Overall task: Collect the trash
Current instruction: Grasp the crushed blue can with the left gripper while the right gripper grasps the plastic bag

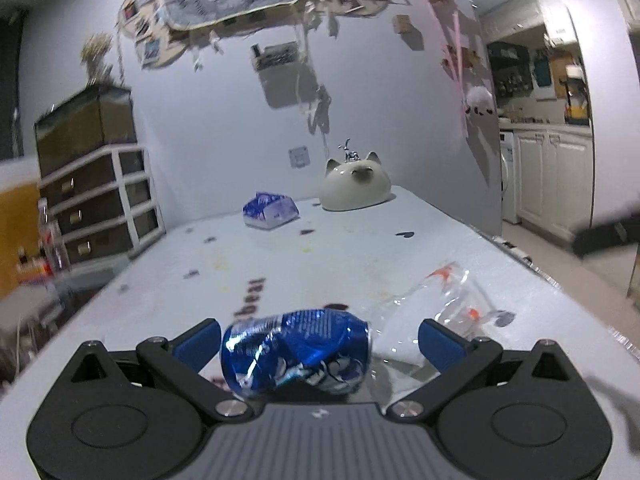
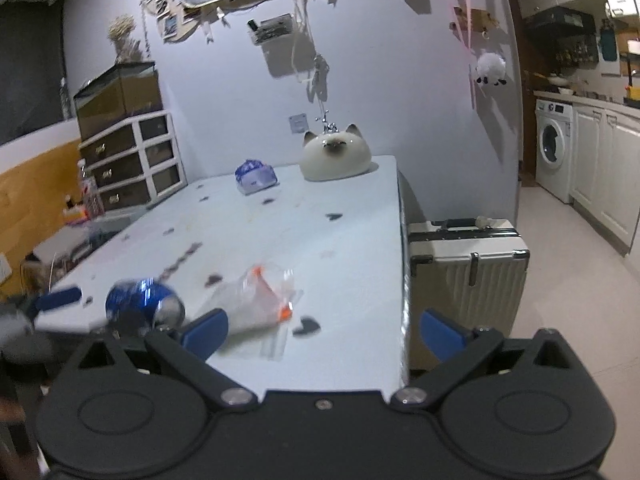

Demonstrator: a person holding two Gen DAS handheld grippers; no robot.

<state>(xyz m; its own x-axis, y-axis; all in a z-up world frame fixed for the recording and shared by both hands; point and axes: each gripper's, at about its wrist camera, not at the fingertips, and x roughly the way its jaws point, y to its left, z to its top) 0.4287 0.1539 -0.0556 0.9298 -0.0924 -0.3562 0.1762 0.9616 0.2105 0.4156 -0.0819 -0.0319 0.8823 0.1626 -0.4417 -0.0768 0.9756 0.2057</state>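
Clearing a pale table [image 1: 304, 264], we line up two grippers w/ the trash at its near end. Largest: clear plastic bag [image 2: 256, 300] w/ orange print, limp, slick, near weightless; pinch a bunched fold, not the flat film. Right gripper [image 2: 320, 332] hangs over it, jaws apart, empty. Smaller: crushed blue can [image 1: 296, 348], light, stiff, creased, prob. slippery foil-smooth; squeeze across its dented waist. It sits between left gripper [image 1: 320, 344] fingers, jaws apart, approx. touching the left pad only.
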